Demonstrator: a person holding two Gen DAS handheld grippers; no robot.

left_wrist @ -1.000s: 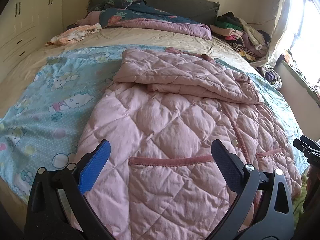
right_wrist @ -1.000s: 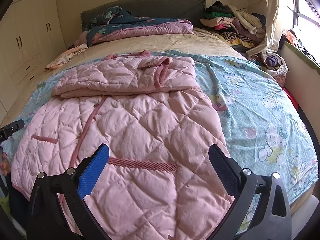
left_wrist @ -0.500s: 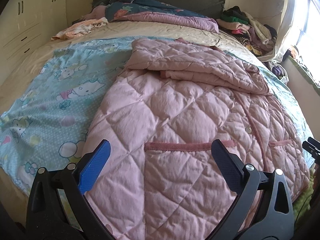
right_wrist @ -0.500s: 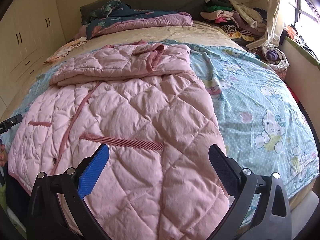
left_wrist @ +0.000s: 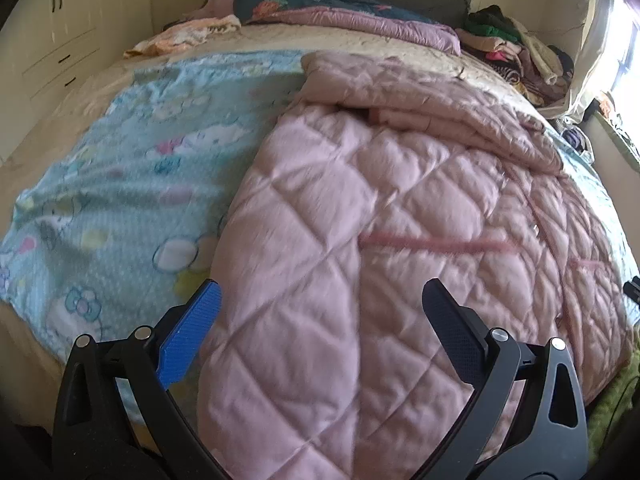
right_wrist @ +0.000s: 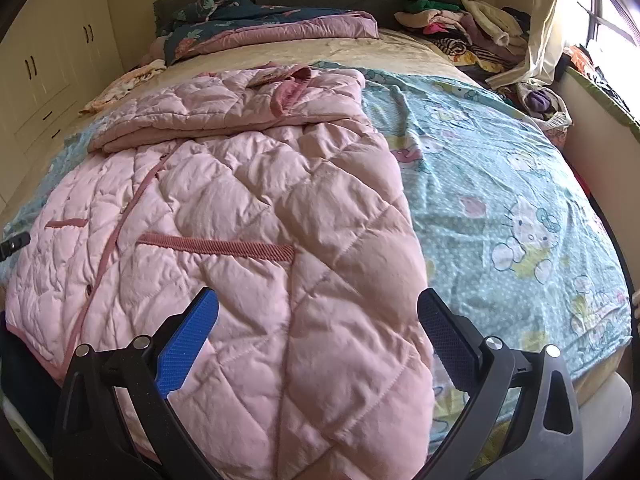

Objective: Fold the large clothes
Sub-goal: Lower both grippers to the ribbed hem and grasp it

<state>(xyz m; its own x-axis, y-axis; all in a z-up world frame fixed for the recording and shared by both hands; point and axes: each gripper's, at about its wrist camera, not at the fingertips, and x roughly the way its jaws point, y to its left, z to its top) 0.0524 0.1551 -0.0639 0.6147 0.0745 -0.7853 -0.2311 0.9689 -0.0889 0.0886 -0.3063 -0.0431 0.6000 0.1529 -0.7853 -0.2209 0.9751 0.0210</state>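
A large pink quilted coat point(left_wrist: 380, 208) lies spread on the bed over a blue cartoon-print sheet point(left_wrist: 120, 184). Its upper part is folded down across the body. It also shows in the right wrist view point(right_wrist: 260, 208), with dark pink pocket trims point(right_wrist: 216, 246). My left gripper point(left_wrist: 320, 300) is open and empty, just above the coat's lower left part near the hem. My right gripper point(right_wrist: 318, 308) is open and empty, just above the coat's lower right part. The right gripper's tip shows at the left view's right edge point(left_wrist: 632, 290).
A folded floral duvet point(right_wrist: 260, 20) lies at the dark headboard. A clothes pile point(right_wrist: 460, 28) sits at the far right corner by the window. A pale garment point(left_wrist: 184, 38) lies far left. Cream wardrobes point(left_wrist: 60, 32) line the left wall. The blue sheet point(right_wrist: 500, 200) extends right.
Both grippers have moved forward and down toward the coat's lower part, so it looks larger. The left view has swung left and is blurred with motion. Both jaws stay open.
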